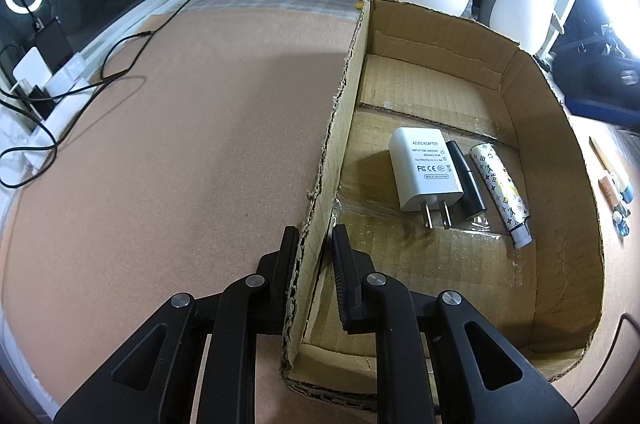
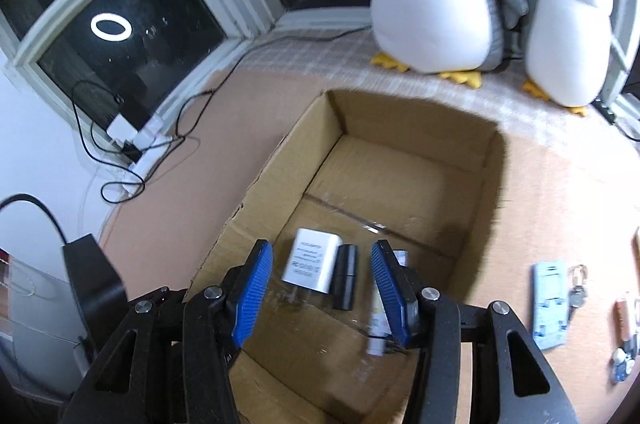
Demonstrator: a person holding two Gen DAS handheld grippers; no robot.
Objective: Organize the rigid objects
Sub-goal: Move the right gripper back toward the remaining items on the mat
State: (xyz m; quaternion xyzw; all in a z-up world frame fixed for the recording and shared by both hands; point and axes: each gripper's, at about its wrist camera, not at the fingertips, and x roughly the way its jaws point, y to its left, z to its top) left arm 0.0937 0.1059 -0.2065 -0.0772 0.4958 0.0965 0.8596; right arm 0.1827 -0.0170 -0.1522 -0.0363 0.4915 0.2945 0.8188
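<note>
An open cardboard box (image 1: 540, 144) stands on the pinkish mat. My left gripper (image 1: 315, 232) is shut on the box's left wall near the front corner, one finger outside and one inside. On the box floor lie a white plug adapter (image 1: 424, 172), a black cylinder (image 1: 468, 184) and a patterned tube (image 1: 500, 188), side by side. In the right wrist view my right gripper (image 2: 322, 248) hangs open above the box (image 2: 400, 120), empty. Below it lie the adapter (image 2: 310, 262) and the black cylinder (image 2: 346, 276). The patterned tube (image 2: 376, 332) is partly hidden behind the right finger.
Two plush penguins (image 2: 432, 4) sit behind the box by the window. Cables and a power strip (image 2: 140, 144) lie at the mat's left edge. Right of the box lie a light-blue packet (image 2: 550, 304), keys (image 2: 578, 288) and other small items (image 1: 616, 192).
</note>
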